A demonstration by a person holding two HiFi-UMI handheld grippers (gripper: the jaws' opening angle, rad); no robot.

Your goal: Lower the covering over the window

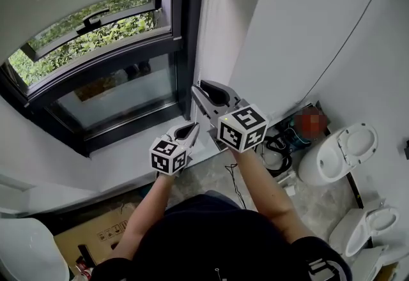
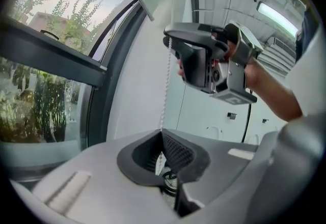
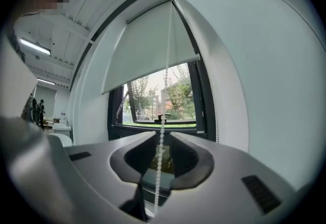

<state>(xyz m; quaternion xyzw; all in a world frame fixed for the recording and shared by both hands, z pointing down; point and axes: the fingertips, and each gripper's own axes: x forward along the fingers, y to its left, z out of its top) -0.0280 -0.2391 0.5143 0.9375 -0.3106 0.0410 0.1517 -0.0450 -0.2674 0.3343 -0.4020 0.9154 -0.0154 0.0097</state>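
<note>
Working the bead chain [image 2: 164,90] at the window's [image 1: 112,91] right edge: left gripper [image 1: 192,128] pinched shut on it, right gripper [image 1: 199,93] higher, jaws apart around it. Blind [image 3: 147,50] covers only the window's top. I'd clamp right before releasing left.

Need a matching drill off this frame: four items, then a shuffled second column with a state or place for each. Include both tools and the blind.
Items:
1. left tool
2. right tool
3. roller blind
4. toilet

States or places:
A. jaws apart, bead chain hanging between them unclamped
B. part-way down, covering only the top of the window
C. standing at the head view's lower right
D. shut on the bead chain

Pairs: 1-D, 2-A, 3-B, 4-C
</note>
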